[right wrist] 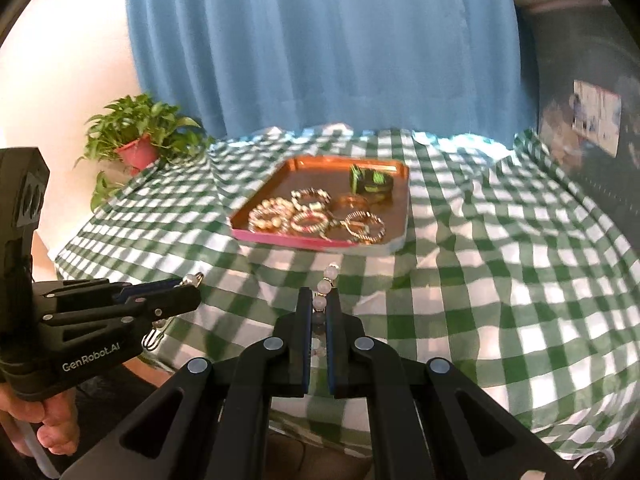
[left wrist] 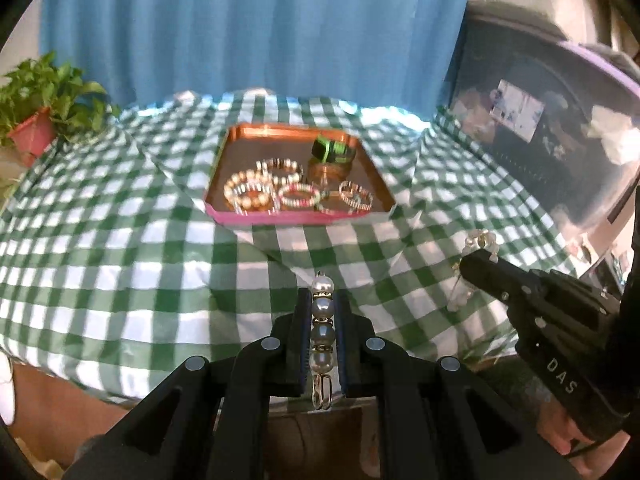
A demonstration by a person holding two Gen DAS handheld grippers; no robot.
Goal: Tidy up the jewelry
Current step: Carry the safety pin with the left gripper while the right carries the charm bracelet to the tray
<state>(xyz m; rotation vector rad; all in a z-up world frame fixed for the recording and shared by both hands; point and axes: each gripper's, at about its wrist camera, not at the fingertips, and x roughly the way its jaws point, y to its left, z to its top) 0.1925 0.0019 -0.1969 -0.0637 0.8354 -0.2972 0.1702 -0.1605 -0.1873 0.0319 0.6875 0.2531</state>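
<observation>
My left gripper [left wrist: 323, 300] is shut on a strand of large grey-white pearls [left wrist: 323, 306]. A metal clasp [left wrist: 322, 390] hangs at the strand's near end. It also shows at the left of the right wrist view as the left gripper [right wrist: 188, 288]. My right gripper [right wrist: 320, 298] is shut on a strand of smaller pale beads [right wrist: 325, 286]; in the left wrist view the right gripper [left wrist: 478, 258] holds those beads [left wrist: 480, 240]. Whether the two strands join I cannot tell. Both grippers hover above the cloth in front of a copper tray [left wrist: 280, 218] [right wrist: 288, 240] holding several bracelets [left wrist: 252, 192] [right wrist: 276, 216].
A green-and-black item [left wrist: 332, 150] [right wrist: 370, 180] sits at the tray's back right. The green-white checked tablecloth [left wrist: 120, 260] [right wrist: 500, 280] is wrinkled. A potted plant [left wrist: 36, 120] [right wrist: 136, 148] stands far left, with a blue curtain [left wrist: 240, 40] behind and dark furniture [left wrist: 540, 140] right.
</observation>
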